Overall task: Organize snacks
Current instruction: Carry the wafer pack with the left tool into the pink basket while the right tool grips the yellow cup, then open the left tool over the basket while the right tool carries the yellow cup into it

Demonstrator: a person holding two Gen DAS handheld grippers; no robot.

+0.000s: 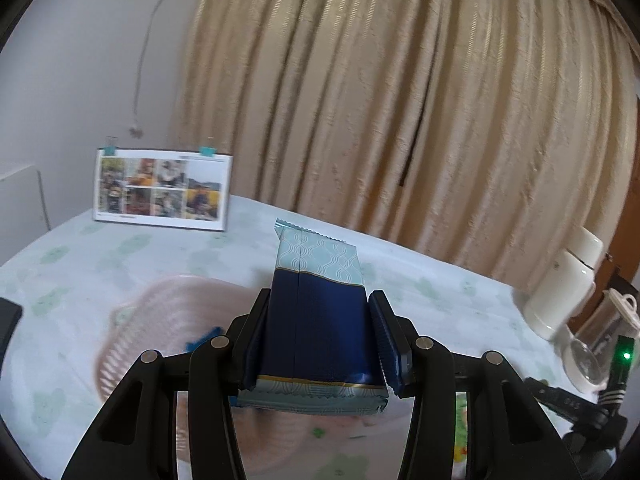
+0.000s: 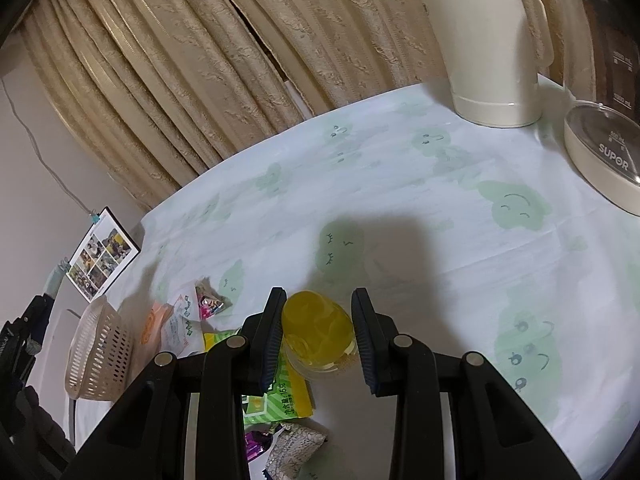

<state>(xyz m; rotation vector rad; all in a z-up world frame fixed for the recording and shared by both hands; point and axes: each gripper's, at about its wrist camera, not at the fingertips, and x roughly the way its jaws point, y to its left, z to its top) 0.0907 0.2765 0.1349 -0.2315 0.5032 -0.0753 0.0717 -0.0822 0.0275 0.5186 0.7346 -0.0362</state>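
My left gripper (image 1: 320,294) is shut on a dark blue and pale teal snack packet (image 1: 316,320), held upright above a blurred pink slotted basket (image 1: 160,300). The right wrist view shows that basket (image 2: 100,356) at the table's left edge. My right gripper (image 2: 318,294) is shut on a yellow jelly cup (image 2: 318,328), with both pads against its sides. Just below the cup lies a green packet (image 2: 288,396). Orange and white packets (image 2: 176,324), a pink sweet (image 2: 208,300), a purple wrapper (image 2: 256,444) and a grey patterned packet (image 2: 292,452) lie loose nearby.
A cream thermos jug (image 2: 488,48) and a glass kettle (image 2: 604,152) stand at the far right of the green-printed tablecloth (image 2: 440,240). A photo calendar (image 1: 160,190) leans at the far left. Beige curtains hang behind. A black stand with a green light (image 1: 622,356) is at the right.
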